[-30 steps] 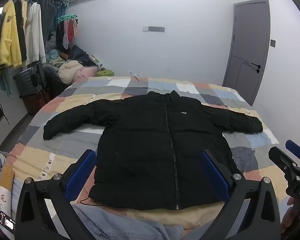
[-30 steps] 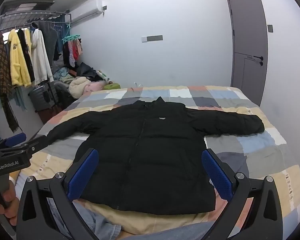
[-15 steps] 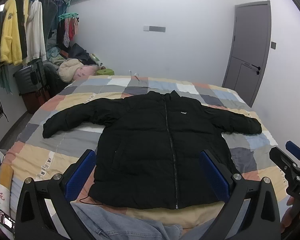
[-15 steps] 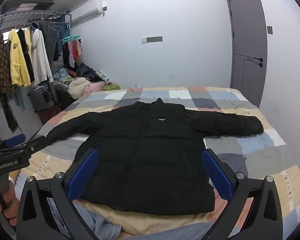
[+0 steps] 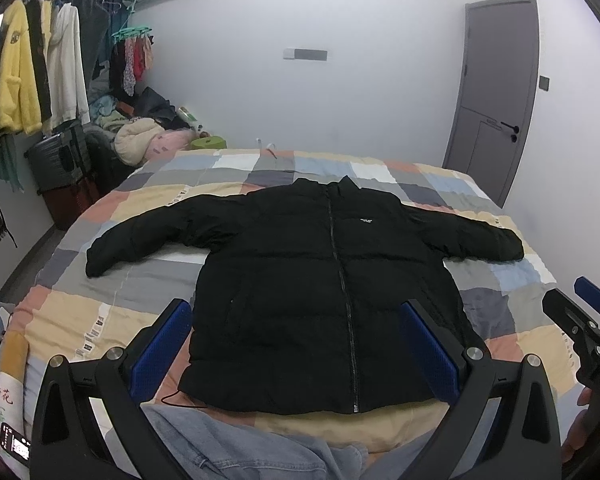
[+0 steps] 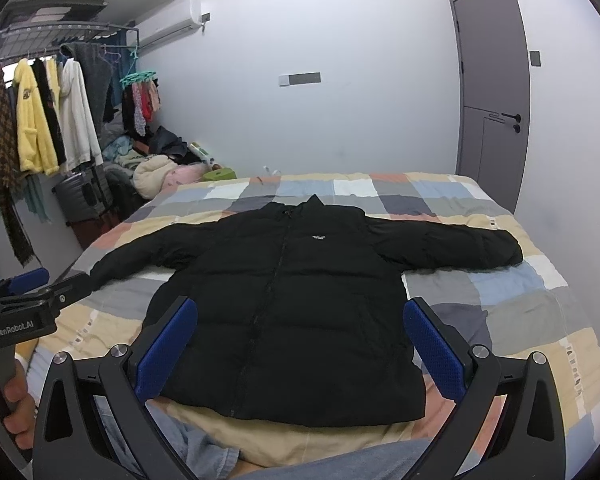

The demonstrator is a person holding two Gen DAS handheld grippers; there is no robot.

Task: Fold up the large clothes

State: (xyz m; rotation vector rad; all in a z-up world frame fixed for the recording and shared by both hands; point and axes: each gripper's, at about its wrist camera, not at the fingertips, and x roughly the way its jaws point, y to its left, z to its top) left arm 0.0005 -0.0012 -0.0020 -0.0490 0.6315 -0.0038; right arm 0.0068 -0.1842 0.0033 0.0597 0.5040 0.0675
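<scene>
Jacket point(image 5: 320, 280) laid flat, zipped, on checked bed point(image 5: 112, 304)
Left tongs point(image 5: 296, 340) and right tongs point(image 6: 300, 340) are held wide above hem; nothing is gripped

left gripper point(image 6: 16, 322): "GenRobot.AI" | right gripper point(image 5: 596, 368): "DAS" | black jacket point(image 5: 332, 280) label: unreadable

1 black jacket point(image 5: 324, 292), 1 bed point(image 5: 100, 320), 1 door point(image 5: 496, 92), 2 hand-held grippers point(image 5: 296, 340)

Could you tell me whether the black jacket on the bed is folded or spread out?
Spread out: the black jacket lies flat, zipped, both sleeves extended.
</scene>
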